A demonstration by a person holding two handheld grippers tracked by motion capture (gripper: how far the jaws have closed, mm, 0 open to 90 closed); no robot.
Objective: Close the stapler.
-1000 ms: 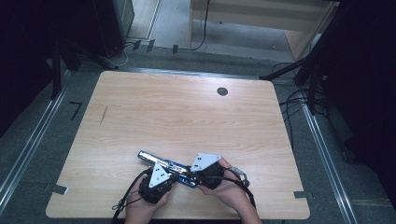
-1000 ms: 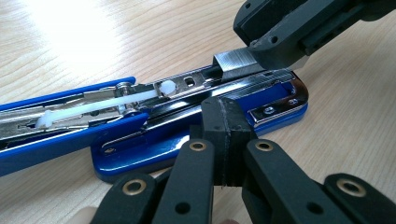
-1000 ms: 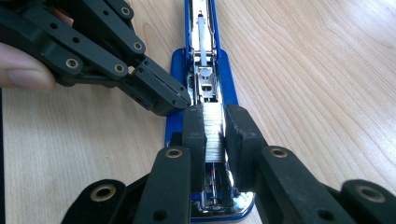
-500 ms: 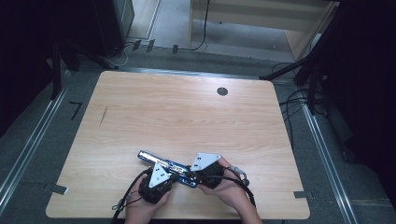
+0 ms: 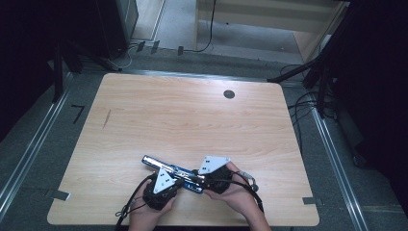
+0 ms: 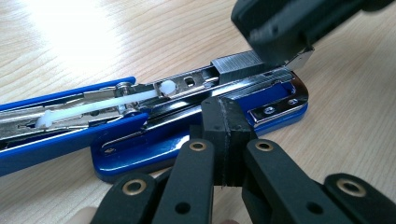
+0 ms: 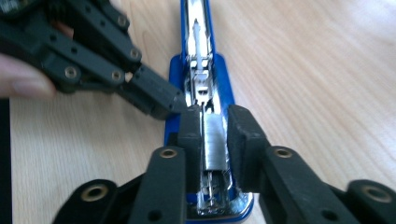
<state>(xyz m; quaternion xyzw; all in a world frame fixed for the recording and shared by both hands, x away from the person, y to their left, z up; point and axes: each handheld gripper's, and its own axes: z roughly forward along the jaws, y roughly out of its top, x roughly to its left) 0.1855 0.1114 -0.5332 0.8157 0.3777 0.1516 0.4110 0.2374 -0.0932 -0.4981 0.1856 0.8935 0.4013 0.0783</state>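
A blue stapler (image 5: 169,170) lies opened flat near the table's front edge, its metal magazine (image 6: 187,86) facing up. A strip of staples (image 7: 215,140) sits in the end of the magazine. My right gripper (image 7: 215,123) holds that strip between its pads; its jaws have just been opening a little, with the strip still between them. My left gripper (image 6: 224,135) is shut with nothing in it, and its tip rests against the side of the stapler's rail above the blue base (image 6: 140,151). In the high view the left gripper (image 5: 181,182) and the right gripper (image 5: 195,177) meet at the stapler.
The wooden table (image 5: 192,120) has a round cable hole (image 5: 229,94) at the back right and a dark mark (image 5: 107,118) at the left. Cables (image 5: 308,103) trail on the floor to the right. A wooden cabinet (image 5: 260,19) stands behind.
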